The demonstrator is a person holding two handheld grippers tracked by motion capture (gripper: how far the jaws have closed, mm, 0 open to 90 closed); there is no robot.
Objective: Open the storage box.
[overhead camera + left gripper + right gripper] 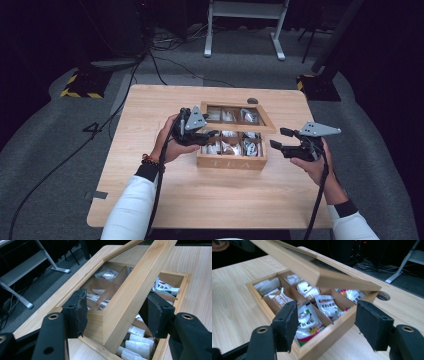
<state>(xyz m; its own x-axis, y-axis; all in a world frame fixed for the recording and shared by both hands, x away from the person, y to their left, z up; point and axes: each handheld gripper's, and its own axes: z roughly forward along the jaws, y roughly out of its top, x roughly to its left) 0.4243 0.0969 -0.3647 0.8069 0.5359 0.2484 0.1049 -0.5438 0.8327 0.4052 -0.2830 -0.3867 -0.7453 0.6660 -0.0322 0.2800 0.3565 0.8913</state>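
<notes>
Mid-table, light wooden tea box (231, 161) with glass-paned hinged lid (239, 116) half raised, white sachets (230, 148) in compartments. Left gripper (209, 134) clamped on lid's wooden frame. Right gripper (278, 138) just beside box, jaws wide, holding nothing.

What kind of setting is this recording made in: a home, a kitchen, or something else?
Most likely a lab or recording studio, not a home. A lone wooden table stands on grey carpet against dark surroundings, cables trail across the floor, and yellow-and-black hazard-striped stand bases flank it. The wooden tea box looks like a staged prop.
</notes>
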